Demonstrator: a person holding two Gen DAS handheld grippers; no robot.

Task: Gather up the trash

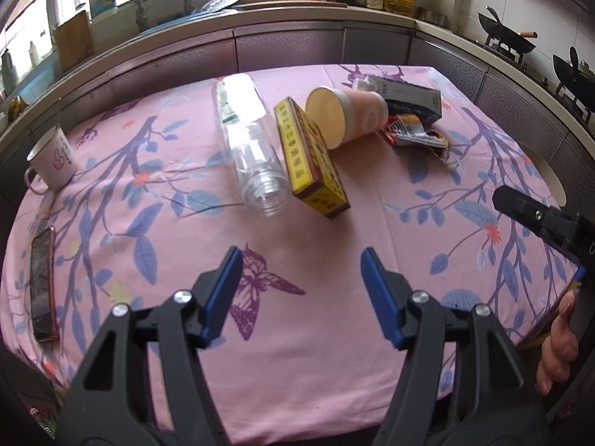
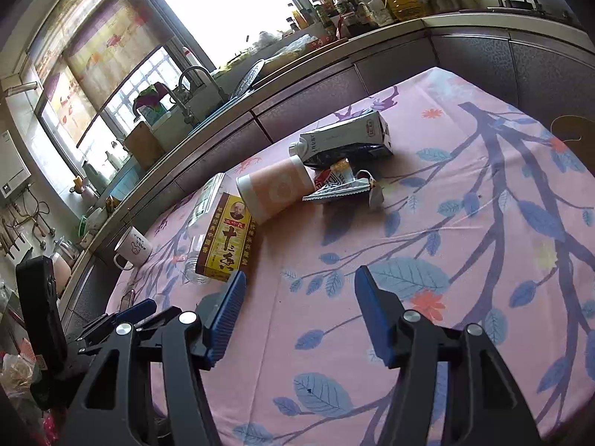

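Both tongs are hanging over the near edge with nothing in them: the left tongs (image 1: 301, 260) have their ribbed blue pads spread wide and aimed at the gap in front of the bottle and box, and the right tongs (image 2: 299, 278) are just as open, pointing across at the same pile, so my guess is the first pick hasn't been made yet. Everything sits on a bench covered by a soft pink cloth printed with purple branches and blue leaves (image 1: 427, 260), a bit rumpled, which probably keeps the round stuff from rolling off. The trash is bunched mid-bench toward the far side. Biggest is the clear ribbed plastic bottle (image 1: 249, 141), capless and lying on its side with the open neck facing us, light and slippery-looking. Leaning against it is the flat yellow-and-brown cardboard box (image 1: 310, 156), tilted up on one long edge, stiff with sharp corners, so likely the easiest grab. Its far end touches the peach paper cup with a white rim (image 1: 349, 115), tipped over, mouth toward the left camera; thin walls, would crush if squeezed hard. Behind that lies the white and dark blue carton with a screw spout (image 2: 349, 139), then the crinkly red-and-silver foil wrapper (image 2: 334, 186) beside the cup. Off to the left, well apart, a white ceramic mug (image 1: 52, 160) stands upright and a phone in a reddish case (image 1: 42, 282) lies flat; those don't look like trash to me.
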